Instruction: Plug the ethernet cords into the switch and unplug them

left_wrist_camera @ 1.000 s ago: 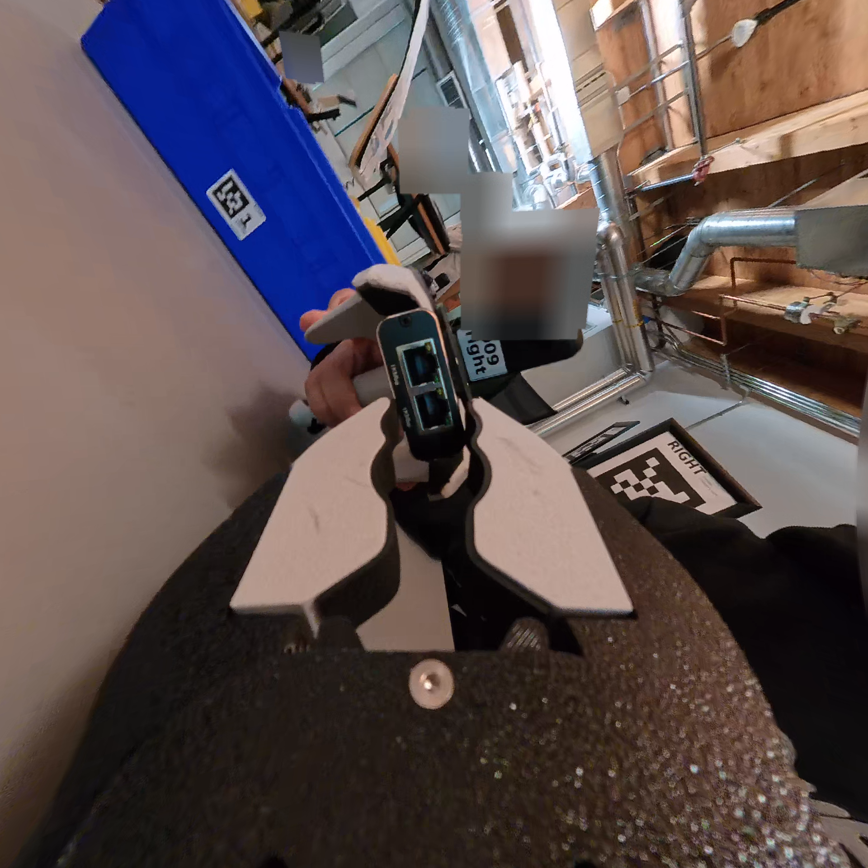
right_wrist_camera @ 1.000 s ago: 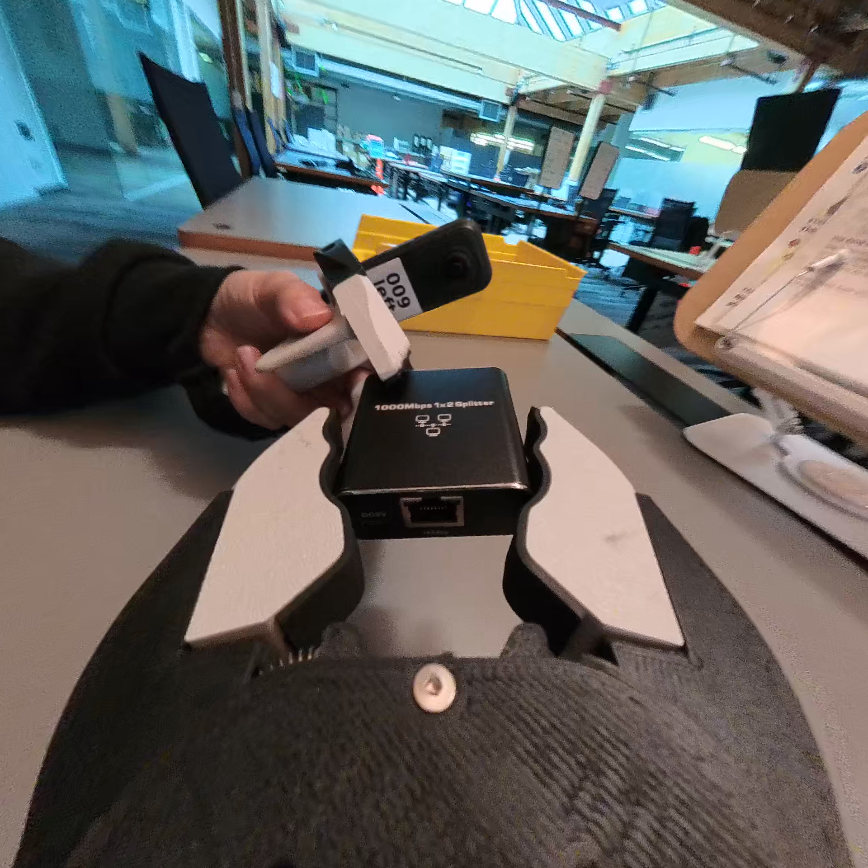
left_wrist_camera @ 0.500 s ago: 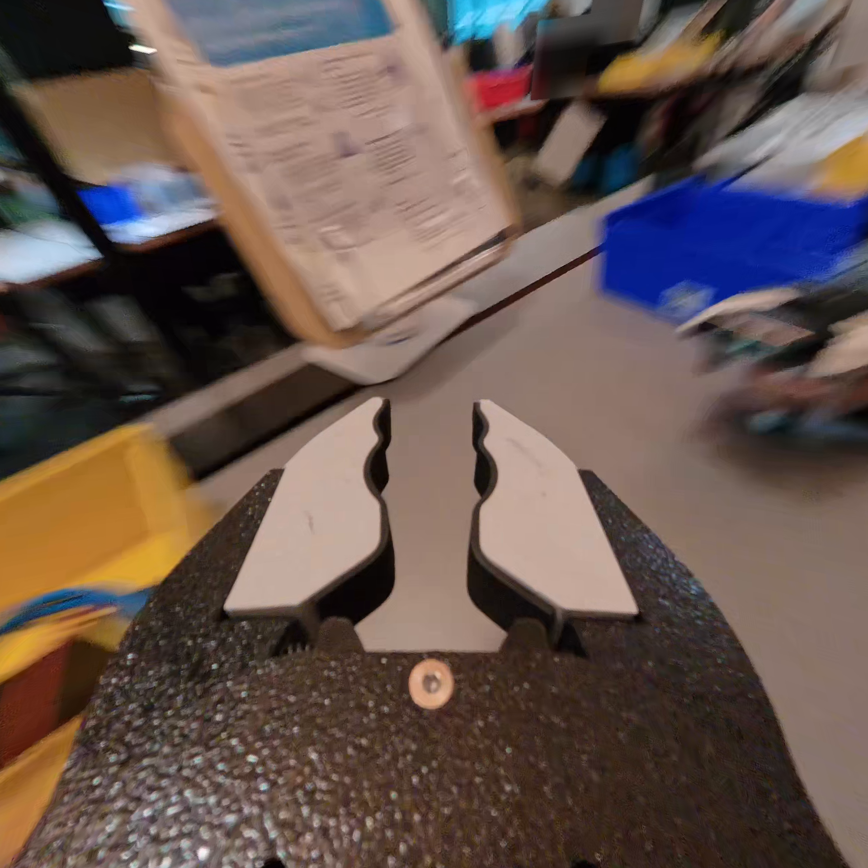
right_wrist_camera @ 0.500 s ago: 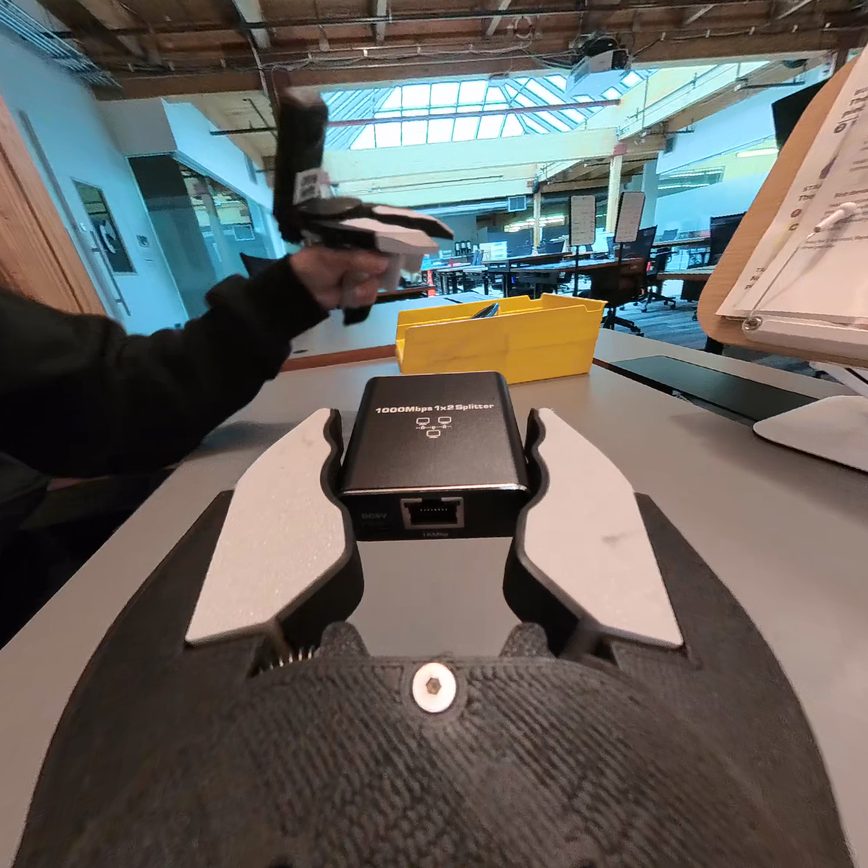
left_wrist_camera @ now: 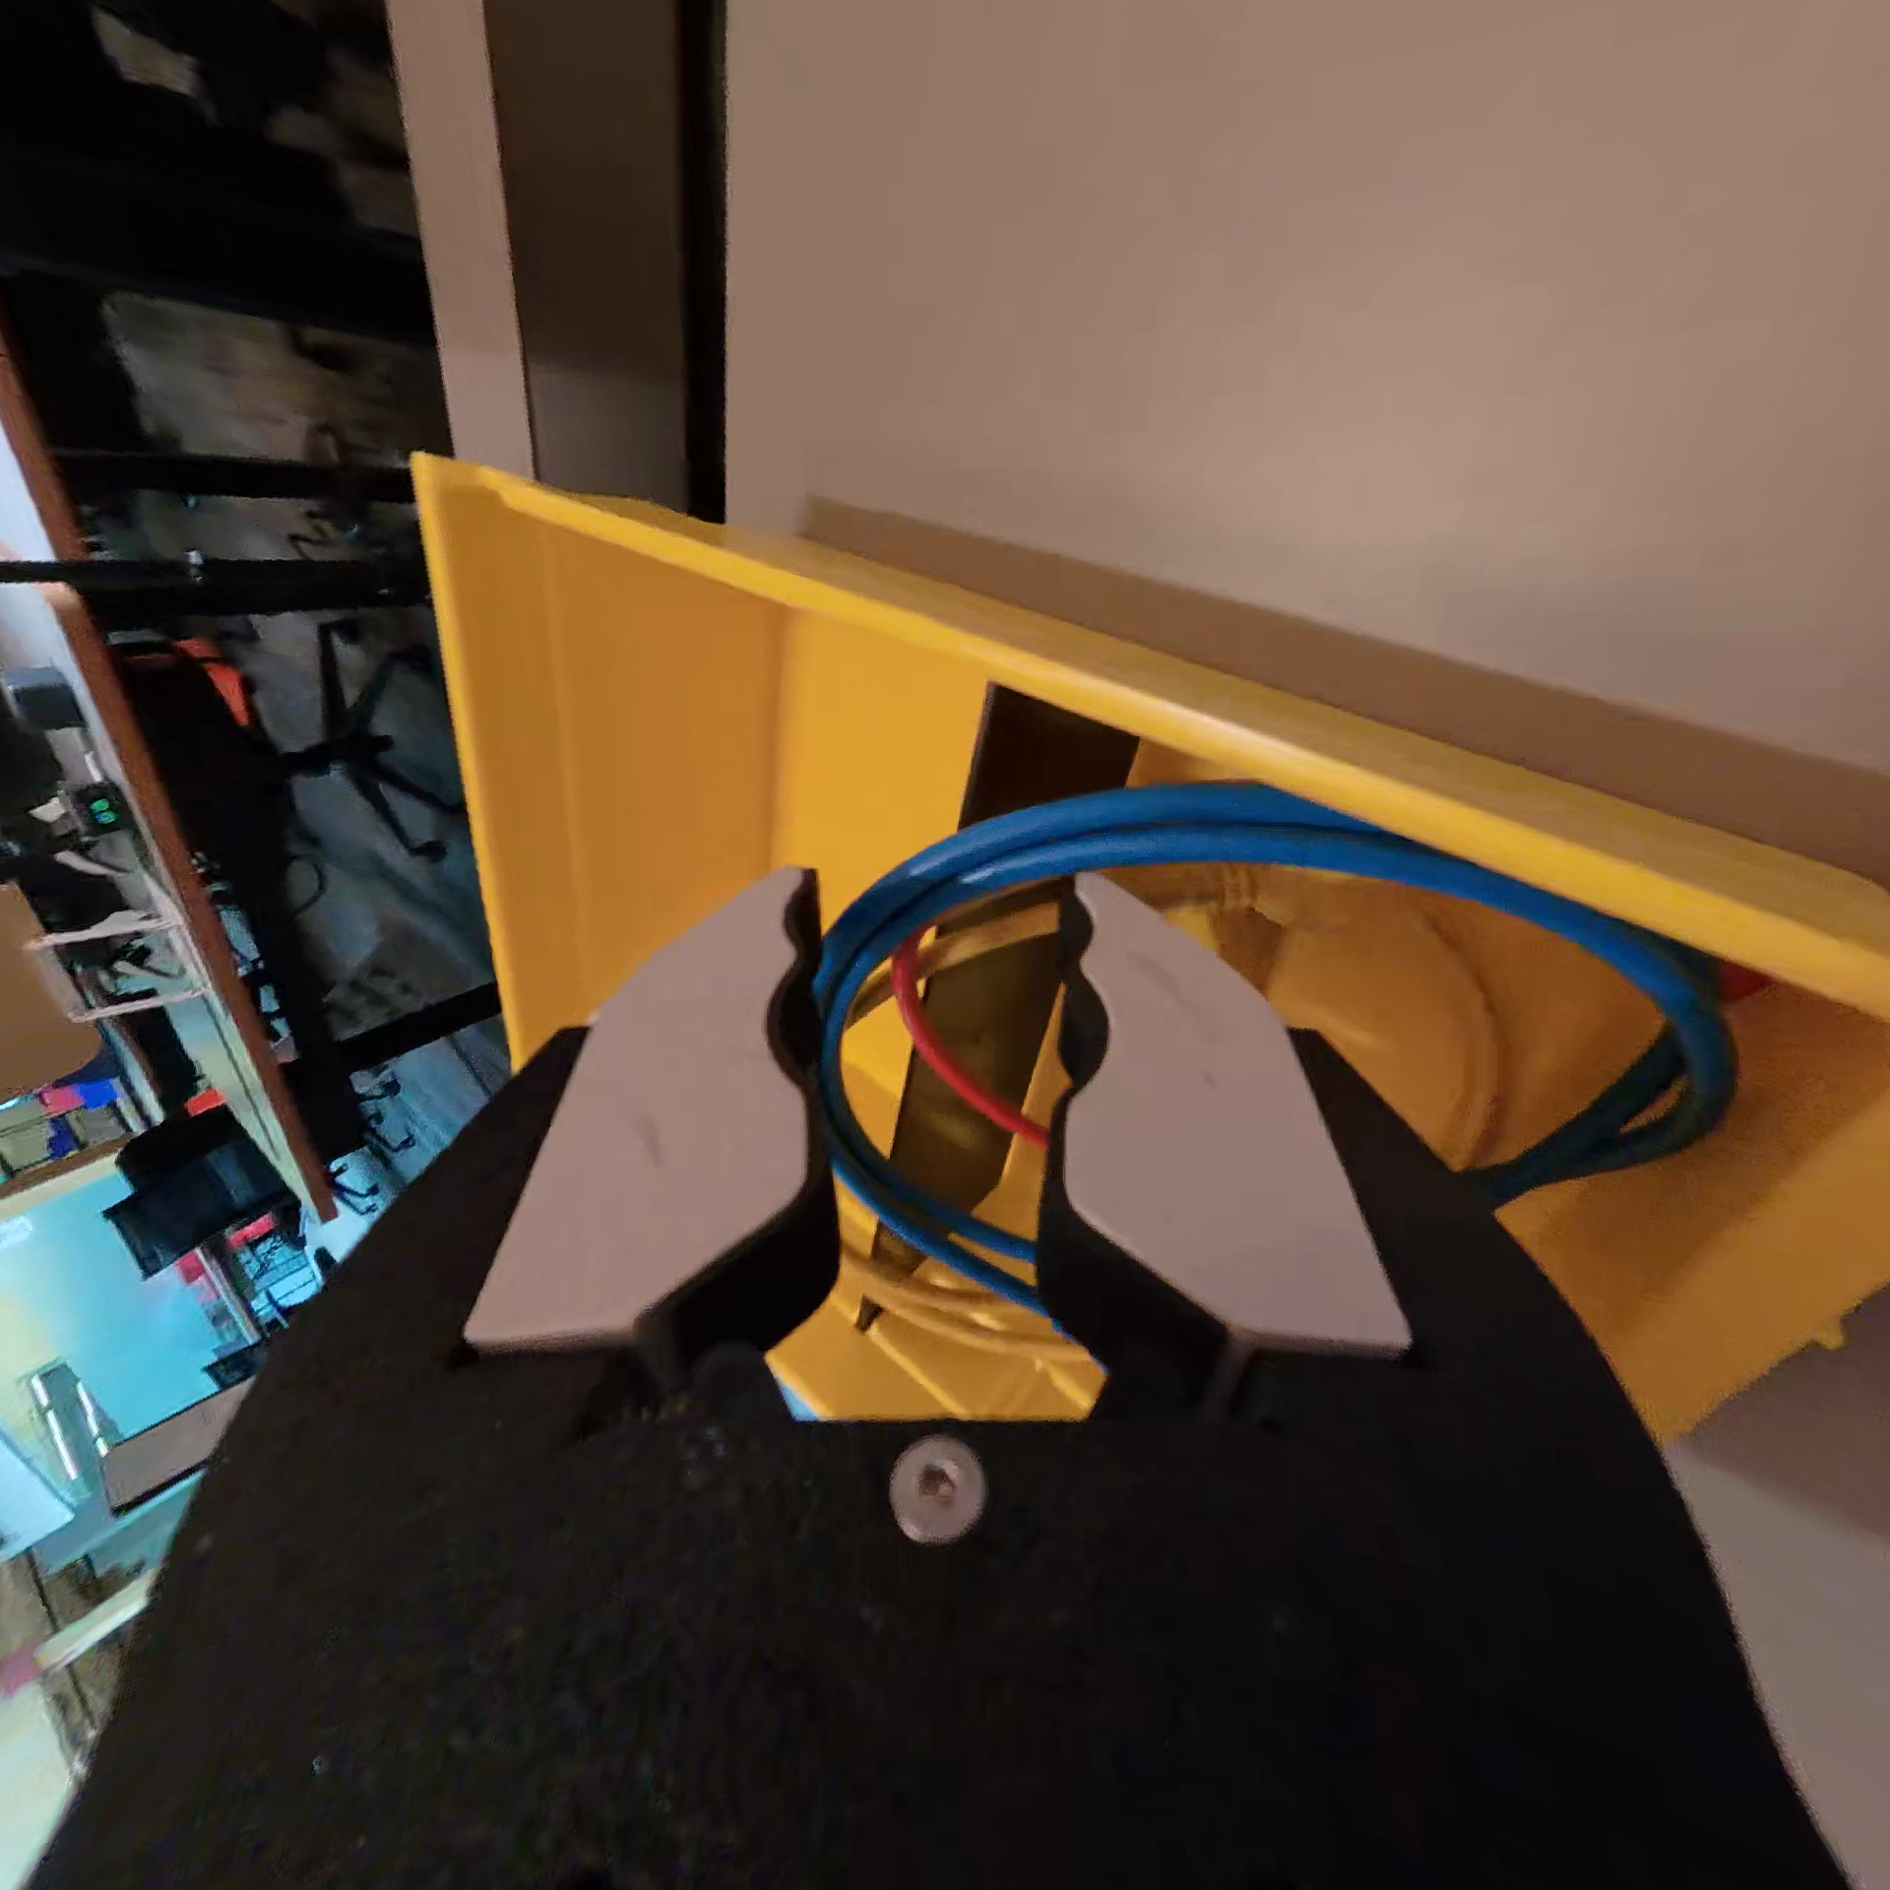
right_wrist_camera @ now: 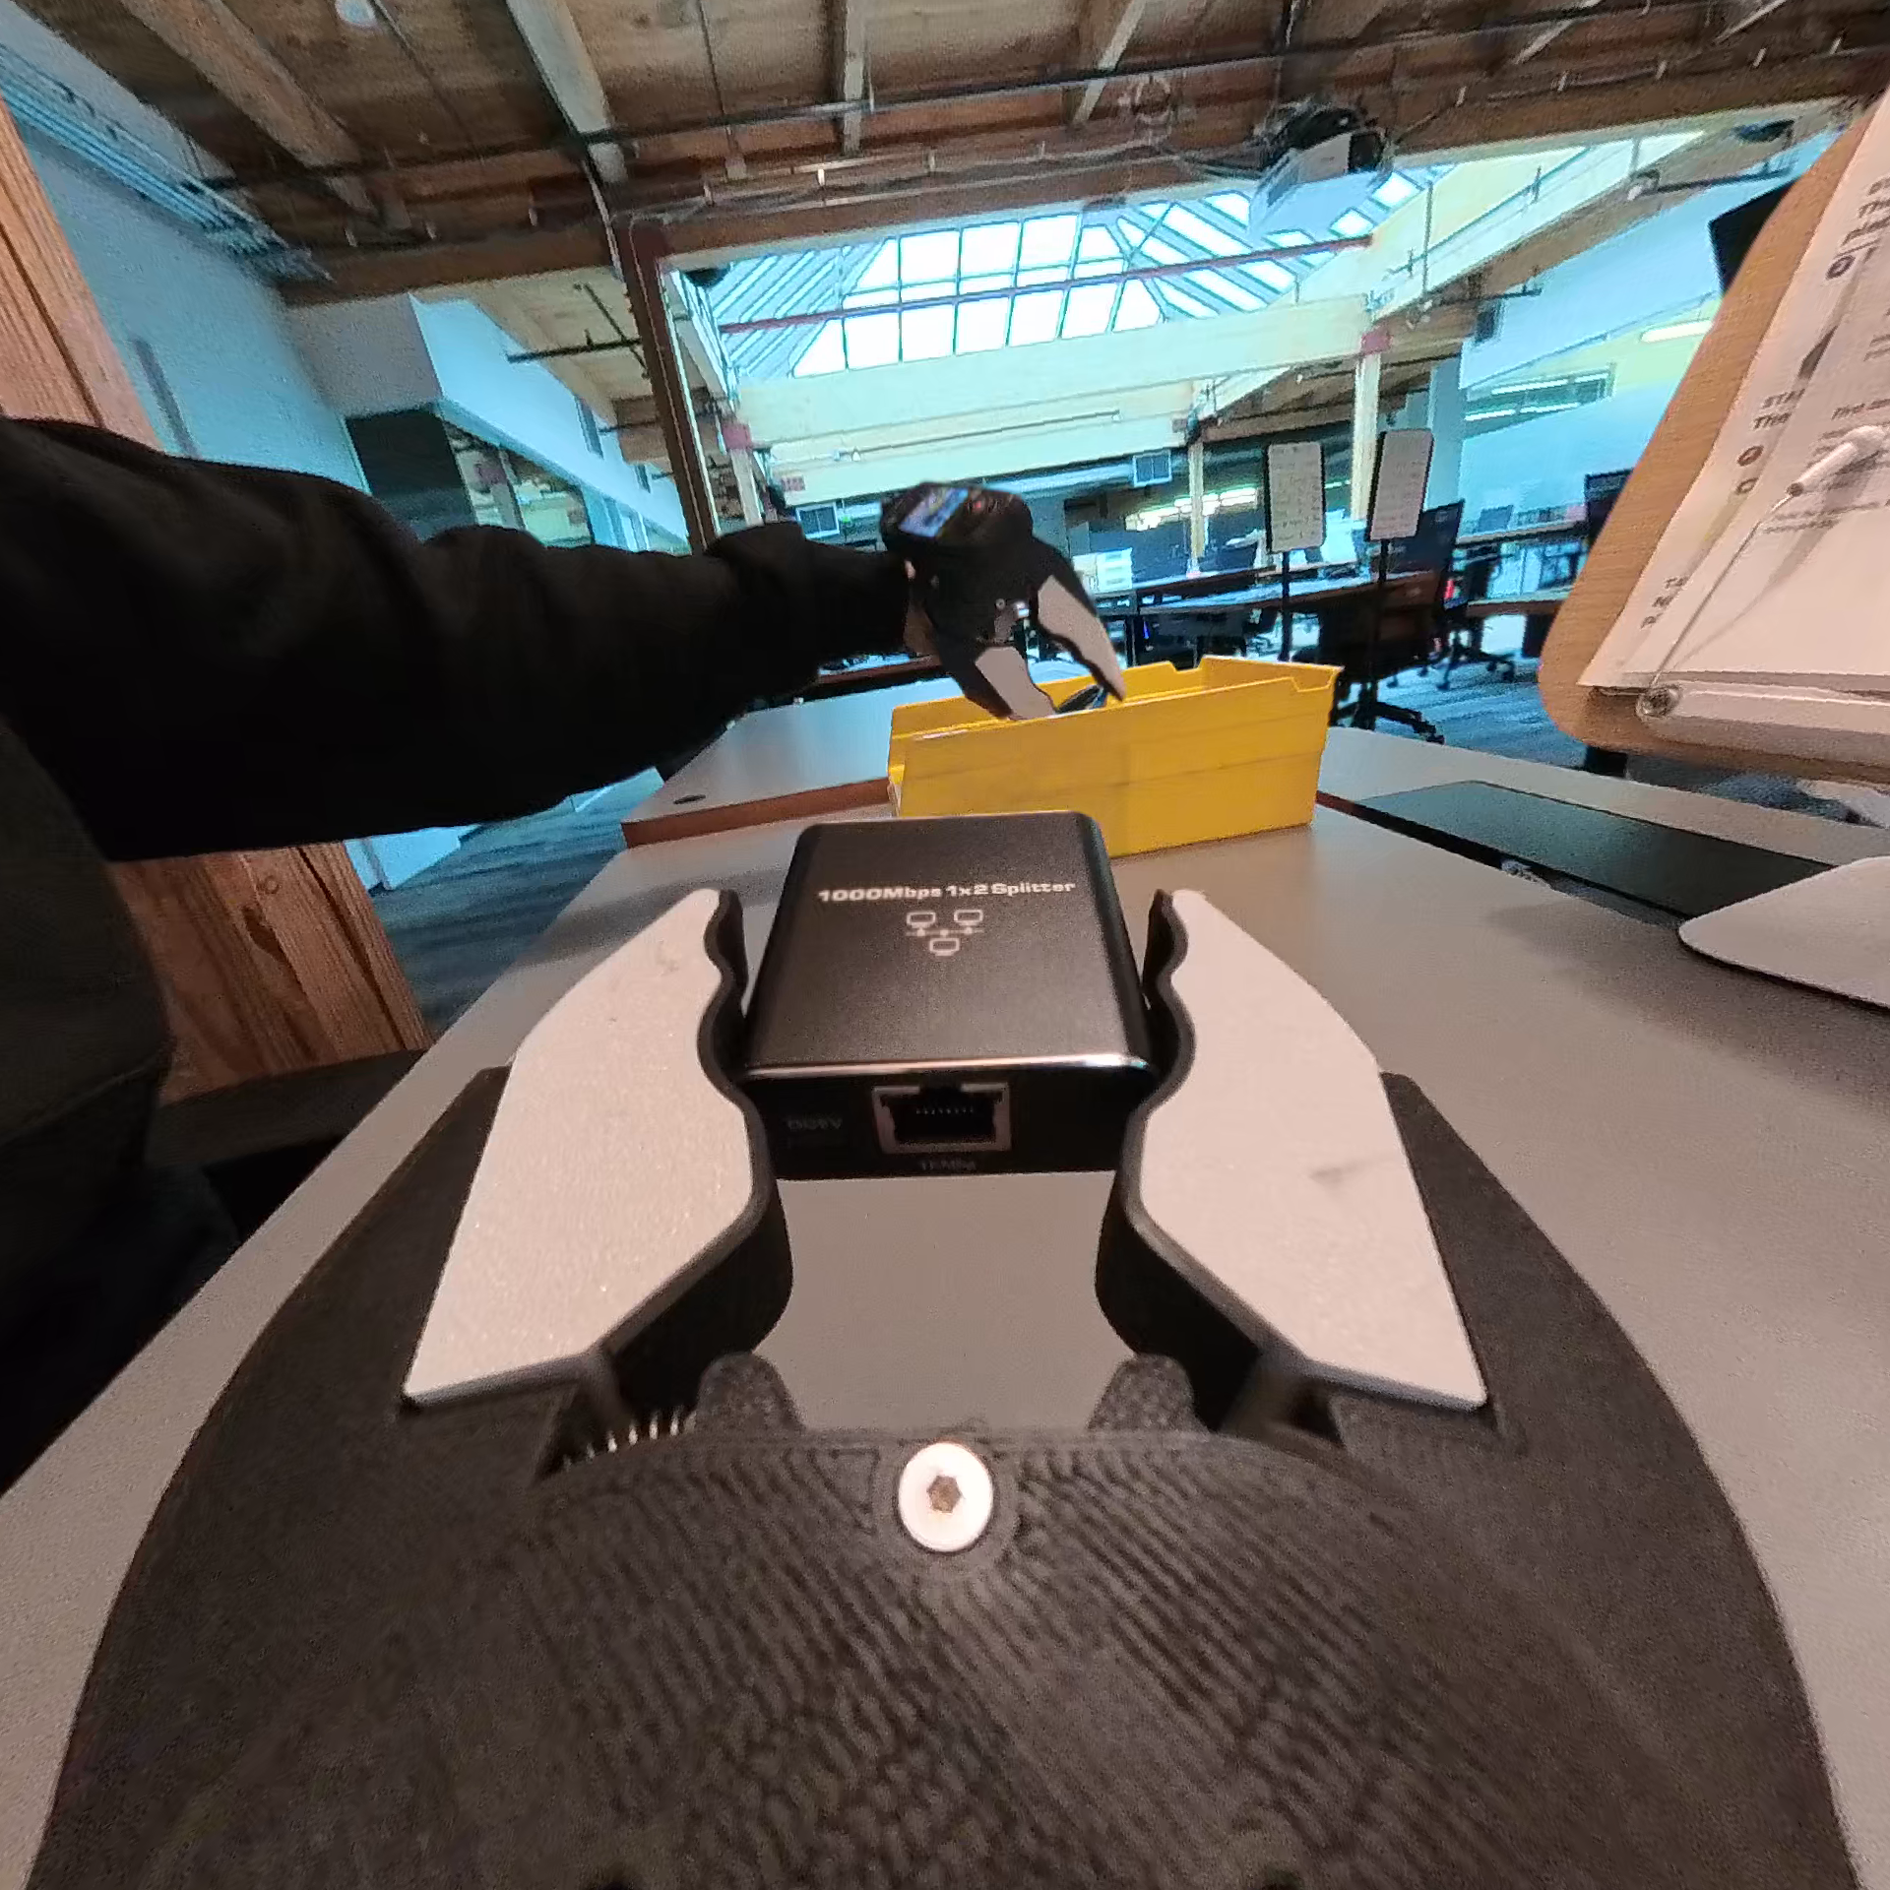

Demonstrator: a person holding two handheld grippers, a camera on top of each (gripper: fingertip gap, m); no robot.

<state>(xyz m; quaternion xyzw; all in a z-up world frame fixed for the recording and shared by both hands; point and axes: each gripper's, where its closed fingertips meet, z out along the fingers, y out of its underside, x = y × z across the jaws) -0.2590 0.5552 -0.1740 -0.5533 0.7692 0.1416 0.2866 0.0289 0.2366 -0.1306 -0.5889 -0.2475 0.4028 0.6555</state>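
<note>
My right gripper [right_wrist_camera: 939, 910] is shut on a small black switch box [right_wrist_camera: 939, 951] and holds it level over the grey table [right_wrist_camera: 1534, 1074]; one port faces the camera. My left gripper [left_wrist_camera: 936, 900] is open and empty, pointing down into a yellow bin [left_wrist_camera: 634, 777]. Coiled blue ethernet cords [left_wrist_camera: 1278, 834] and a thin red cord [left_wrist_camera: 926, 1023] lie in the bin, the blue loop passing between the fingers. In the right wrist view the left gripper [right_wrist_camera: 1064, 685] hovers at the yellow bin [right_wrist_camera: 1125, 757] beyond the switch.
A black divider [left_wrist_camera: 982, 982] stands inside the bin. A clipboard on a white stand [right_wrist_camera: 1759, 491] is at the table's right. A black-sleeved arm [right_wrist_camera: 409, 634] reaches across from the left. The table edge runs along the left.
My left gripper has let go of the switch's far end, swung away and gone down to the yellow bin, open over the cords. My right gripper still holds the switch.
</note>
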